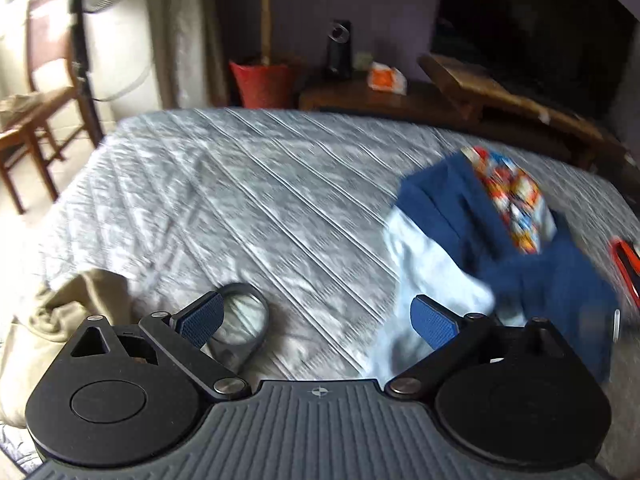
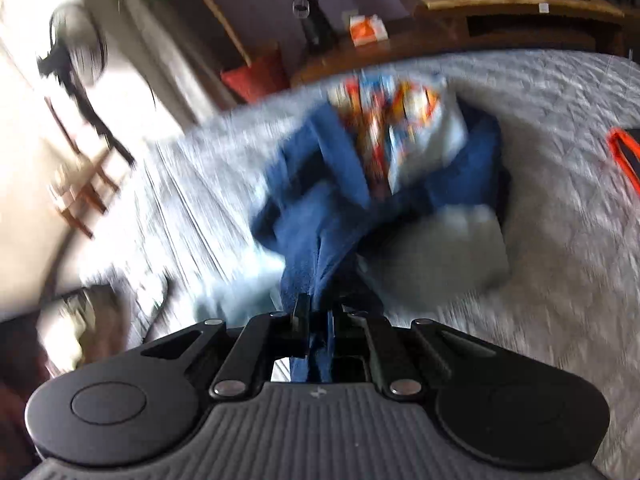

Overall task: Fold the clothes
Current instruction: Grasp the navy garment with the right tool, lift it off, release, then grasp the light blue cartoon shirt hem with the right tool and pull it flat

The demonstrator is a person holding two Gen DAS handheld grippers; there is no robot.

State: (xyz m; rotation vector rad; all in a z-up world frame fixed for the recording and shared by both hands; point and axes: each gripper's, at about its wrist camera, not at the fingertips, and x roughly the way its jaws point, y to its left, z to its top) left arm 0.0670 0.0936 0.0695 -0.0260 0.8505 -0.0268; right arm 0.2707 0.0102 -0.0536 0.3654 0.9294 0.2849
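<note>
Navy blue shirt (image 2: 320, 208) with the colourful print is bunched up on the grey bed (image 1: 240, 200), so folding's barely begun imo. Right tool (image 2: 316, 320) is clamped on its edge, left tool (image 1: 316, 320) hangs wide open, nothing in it.

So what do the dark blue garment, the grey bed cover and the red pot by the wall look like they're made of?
The dark blue garment, pinched by the right gripper, looks like soft matte knit, maybe fleece: it drapes in thick folds. The grey bed cover looks like quilted fabric with a slight sheen and stitched lines. The red pot looks matte, perhaps plastic or painted clay; too blurred to say.
</note>
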